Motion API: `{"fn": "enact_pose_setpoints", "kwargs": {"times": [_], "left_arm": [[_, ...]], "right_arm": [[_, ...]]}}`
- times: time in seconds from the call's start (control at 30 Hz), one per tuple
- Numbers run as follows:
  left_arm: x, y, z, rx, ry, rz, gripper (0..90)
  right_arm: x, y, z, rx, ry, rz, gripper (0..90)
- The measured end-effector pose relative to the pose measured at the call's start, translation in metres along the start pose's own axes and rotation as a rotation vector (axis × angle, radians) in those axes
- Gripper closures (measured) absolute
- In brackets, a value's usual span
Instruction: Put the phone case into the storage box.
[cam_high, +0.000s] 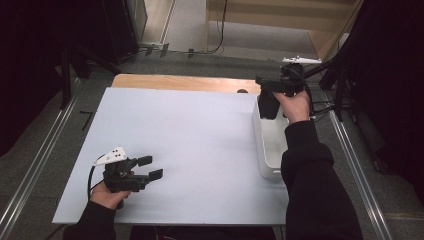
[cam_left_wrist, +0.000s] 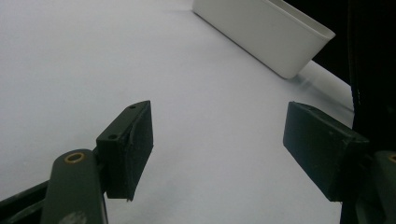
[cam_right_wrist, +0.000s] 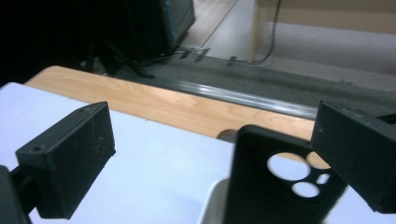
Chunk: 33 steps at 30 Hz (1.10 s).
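Seen from the high view, along the right edge of the white-covered table (cam_high: 190, 135): a long white rectangular plastic bin (cam_high: 260, 145). Standing upright at the far end of that bin, lower end down inside it: a black soft phone case with round camera cut-outs (cam_high: 268, 107).

Right above the bin's far end: the right gripper (cam_high: 267, 87), held in the right hand (cam_high: 297, 107), black sleeve stretched along the bin's right side. In the right gripper view, spread wide (cam_right_wrist: 212, 156), with the black case (cam_right_wrist: 266, 196) between the jaws, well clear of the left jaw and hard up against the right one. Cannot tell whether touching that jaw or just in front of it. Not clamped on the case. At the foot of the case, a bit of the bin's white rim (cam_right_wrist: 212, 200). Beyond the bin's far end, a strip of bare light wood (cam_high: 185, 82) at the table's back edge.

Well apart from the bin, toward the table's near left corner: the left gripper (cam_high: 151, 167), gripped by the left hand (cam_high: 107, 195), low over the white cover. Pointed toward the bin. In the left gripper view, spread wide as well (cam_left_wrist: 217, 144), with bare white cover between the jaws and the bin's near end (cam_left_wrist: 275, 32) up ahead on the right.
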<state>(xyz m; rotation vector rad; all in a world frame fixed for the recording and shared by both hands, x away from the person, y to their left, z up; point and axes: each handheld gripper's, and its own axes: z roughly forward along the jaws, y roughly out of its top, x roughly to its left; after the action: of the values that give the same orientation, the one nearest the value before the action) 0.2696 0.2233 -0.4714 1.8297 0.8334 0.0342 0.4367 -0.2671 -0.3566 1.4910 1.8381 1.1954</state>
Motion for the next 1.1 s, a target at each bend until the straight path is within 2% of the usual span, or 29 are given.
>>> {"fn": "enact_pose_setpoints", "kwargs": {"times": [0.07,0.13,0.43,0.47,0.5,0.63,0.67,0.7,0.8,0.93,1.1], "left_arm": [[0.000,0.000,0.000,0.000,-0.001,0.001,24.2],[0.000,0.000,0.000,0.001,0.000,-0.001,24.2],[0.001,0.000,0.001,0.001,0.000,0.000,24.2],[0.001,0.000,0.001,0.001,0.000,0.000,24.2],[0.001,0.000,0.001,0.002,0.000,0.000,24.2],[0.001,0.000,0.001,0.001,0.000,0.001,24.2],[0.001,0.000,0.001,0.000,0.000,0.000,24.2],[0.001,0.000,0.001,0.000,0.000,-0.001,24.2],[0.001,0.000,0.001,0.000,-0.001,0.000,24.2],[0.001,0.000,0.001,0.001,-0.001,0.002,24.2],[0.001,0.000,0.001,0.000,-0.003,0.001,24.2]], "right_arm": [[0.003,-0.002,-0.001,0.004,0.049,0.007,0.0],[0.007,-0.006,-0.001,0.008,0.067,0.005,0.0],[0.023,-0.017,-0.004,0.033,0.115,-0.011,0.0],[0.024,-0.018,-0.005,0.036,0.122,-0.011,1.5],[0.025,-0.019,-0.006,0.032,0.132,-0.020,6.7],[0.032,-0.023,-0.010,0.042,0.161,-0.029,7.8],[0.033,-0.023,-0.011,0.052,0.162,-0.030,8.1],[0.034,-0.025,-0.013,0.062,0.169,-0.041,13.6],[0.039,-0.029,-0.015,0.100,0.176,-0.057,14.1],[0.043,-0.036,-0.019,0.102,0.211,-0.025,14.1],[0.049,-0.045,-0.023,0.093,0.219,-0.053,14.2]]}}
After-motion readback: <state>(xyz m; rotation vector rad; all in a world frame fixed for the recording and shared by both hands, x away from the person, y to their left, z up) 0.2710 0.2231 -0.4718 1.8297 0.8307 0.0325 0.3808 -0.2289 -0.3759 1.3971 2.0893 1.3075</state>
